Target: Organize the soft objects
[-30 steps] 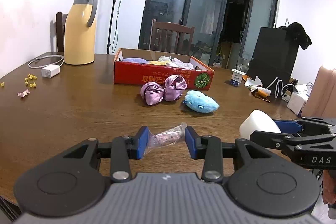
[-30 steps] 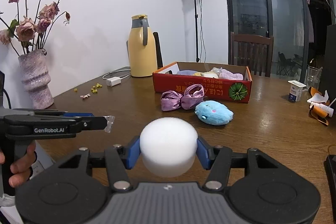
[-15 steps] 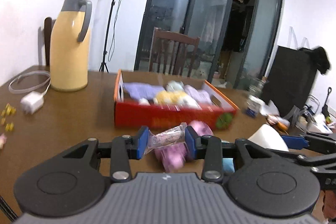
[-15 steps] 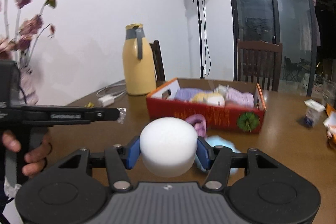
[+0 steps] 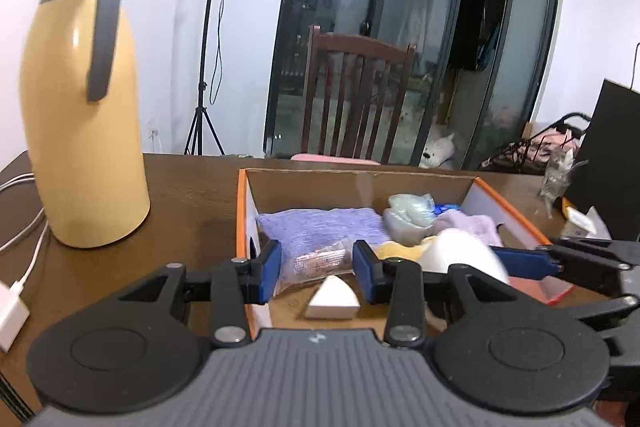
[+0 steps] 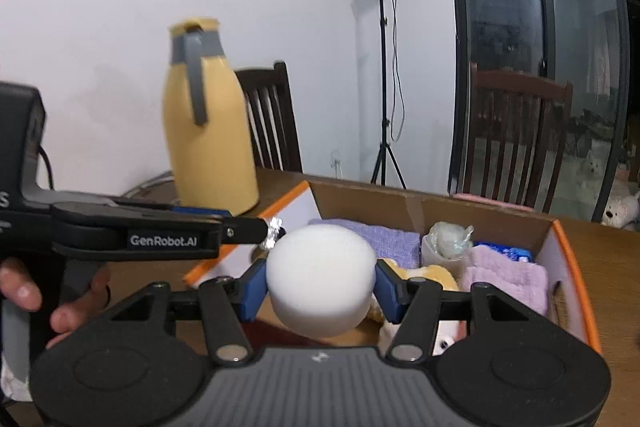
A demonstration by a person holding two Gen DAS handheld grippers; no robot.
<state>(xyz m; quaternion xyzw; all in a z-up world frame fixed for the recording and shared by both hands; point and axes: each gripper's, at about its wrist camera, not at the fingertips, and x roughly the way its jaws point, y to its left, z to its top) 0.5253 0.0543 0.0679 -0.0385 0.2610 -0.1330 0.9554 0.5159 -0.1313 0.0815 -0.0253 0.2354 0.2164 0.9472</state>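
My left gripper is shut on a clear plastic packet with pinkish contents, held over the near left part of the orange-edged cardboard box. The right gripper is shut on a round white foam ball, which hangs over the box to the right of the packet. In the box lie a purple towel, a lilac cloth, a yellow plush, a bagged pale item and a white triangular piece. In the right wrist view, the left gripper's finger comes in from the left.
A tall yellow thermos jug stands on the wooden table left of the box. A white charger with its cable lies at the left edge. A wooden chair and a light stand are behind the table. A person's hand holds the left gripper.
Both grippers have moved forward across the table, from short of the purple bow and blue plush to above the box. Each kept its grip on its object.
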